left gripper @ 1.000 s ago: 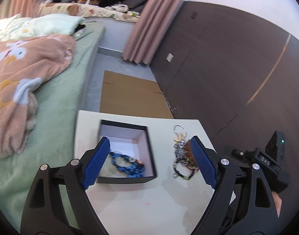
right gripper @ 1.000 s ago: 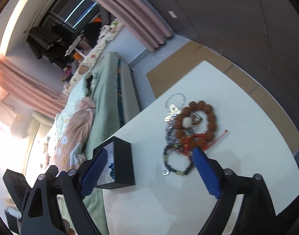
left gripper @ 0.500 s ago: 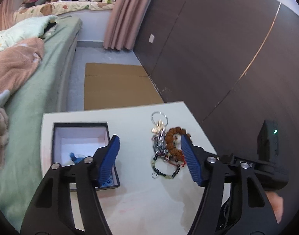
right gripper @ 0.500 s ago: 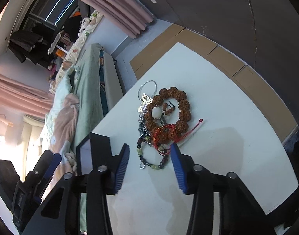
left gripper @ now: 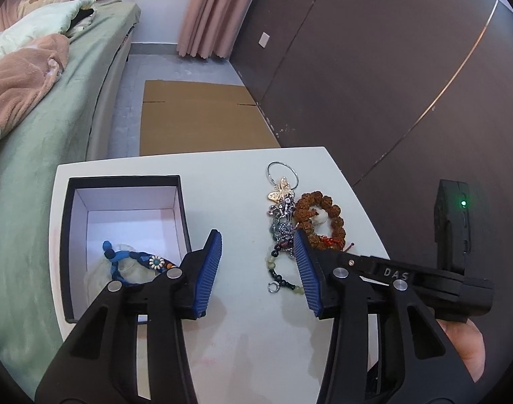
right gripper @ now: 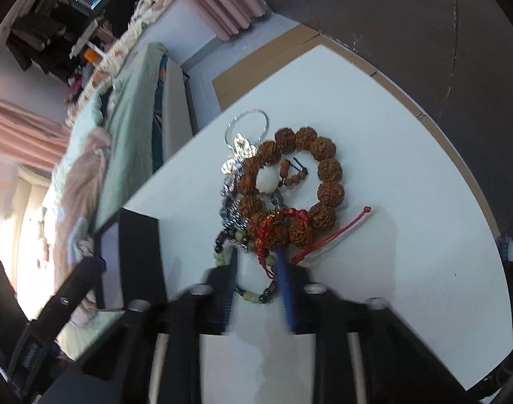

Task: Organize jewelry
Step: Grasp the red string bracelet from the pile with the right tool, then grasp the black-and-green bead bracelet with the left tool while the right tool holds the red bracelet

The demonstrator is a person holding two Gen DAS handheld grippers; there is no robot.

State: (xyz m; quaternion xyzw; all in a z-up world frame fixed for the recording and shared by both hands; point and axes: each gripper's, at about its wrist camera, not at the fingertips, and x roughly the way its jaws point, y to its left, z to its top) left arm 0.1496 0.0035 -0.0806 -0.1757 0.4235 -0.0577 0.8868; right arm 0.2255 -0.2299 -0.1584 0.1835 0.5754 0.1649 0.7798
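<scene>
A pile of jewelry lies on the white table (left gripper: 243, 320): a brown bead bracelet (right gripper: 318, 171), a red cord bracelet (right gripper: 281, 225), a green and dark bead bracelet (left gripper: 276, 266) and a silver keyring with charms (left gripper: 283, 185). A black box (left gripper: 185, 215) with a white inside holds a blue braided bracelet (left gripper: 135, 257). My left gripper (left gripper: 258, 269) is open above the table between box and pile. My right gripper (right gripper: 258, 271) is low at the near end of the pile, jaws narrowly apart around the green bead bracelet, blurred by motion.
A bed with a green sheet (left gripper: 37, 134) and a pink blanket runs along the table's left side. Flat cardboard (left gripper: 195, 118) lies on the floor beyond the table. A dark panelled wall (left gripper: 374, 67) stands to the right.
My right gripper has moved down onto the near end of the pile and its jaws have narrowed a lot. My left gripper has swung right from over the box and narrowed somewhat.
</scene>
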